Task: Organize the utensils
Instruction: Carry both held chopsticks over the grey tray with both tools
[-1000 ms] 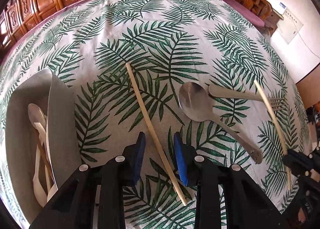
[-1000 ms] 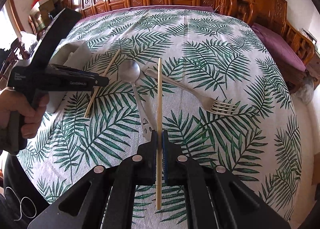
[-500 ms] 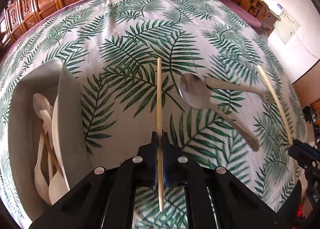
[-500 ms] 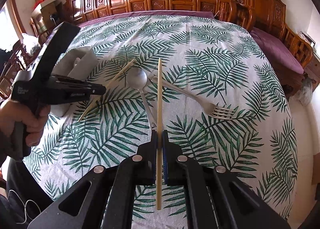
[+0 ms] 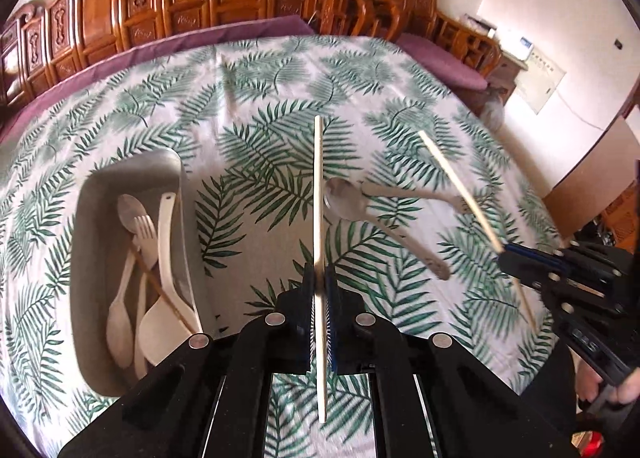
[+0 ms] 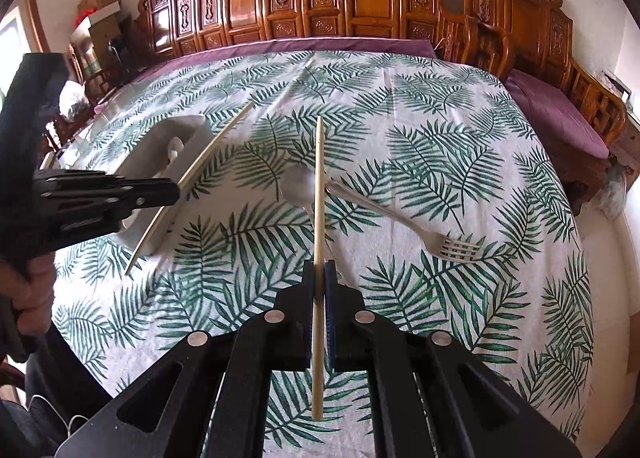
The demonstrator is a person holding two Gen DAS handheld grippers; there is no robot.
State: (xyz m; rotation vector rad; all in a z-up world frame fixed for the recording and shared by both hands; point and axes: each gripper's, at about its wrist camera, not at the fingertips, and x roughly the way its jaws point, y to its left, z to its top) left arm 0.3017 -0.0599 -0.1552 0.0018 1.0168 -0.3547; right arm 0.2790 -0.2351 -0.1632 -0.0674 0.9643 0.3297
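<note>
The tray [image 5: 86, 298] sits at the left of the leaf-print cloth [image 5: 248, 250] and serves as the landmark; in it lie a metal spoon, pale plastic spoons and forks, a white spatula [image 5: 166, 278] and a thin brown stick. Just right of the tray, the left gripper [image 5: 319, 282] is clamped narrow on a chopstick [image 5: 318, 185], which runs straight up between its blue pads and pokes out behind them. A second ago those jaws stood apart around the same chopstick as it lay slanted on the cloth; they have since closed on it and carried it up clear of the table, so the pick is made and only the drop into the tray is left for this one. Farther right of the tray a spoon [image 5: 344, 201] and a fork [image 6: 452, 248] lie on the cloth, their handles crossing near the spoon's bowl, neither yet handled. Farthest from the tray, the right gripper [image 6: 319, 282] pinches the second chopstick [image 6: 318, 193] just as tightly, as it did a second ago, and has come up a little with it. Both chopsticks are now in the air and off the cloth; I judge the next move to be a swing of the left one over the tray's near wall, taking care that its long front end clears the spatula handle
</note>
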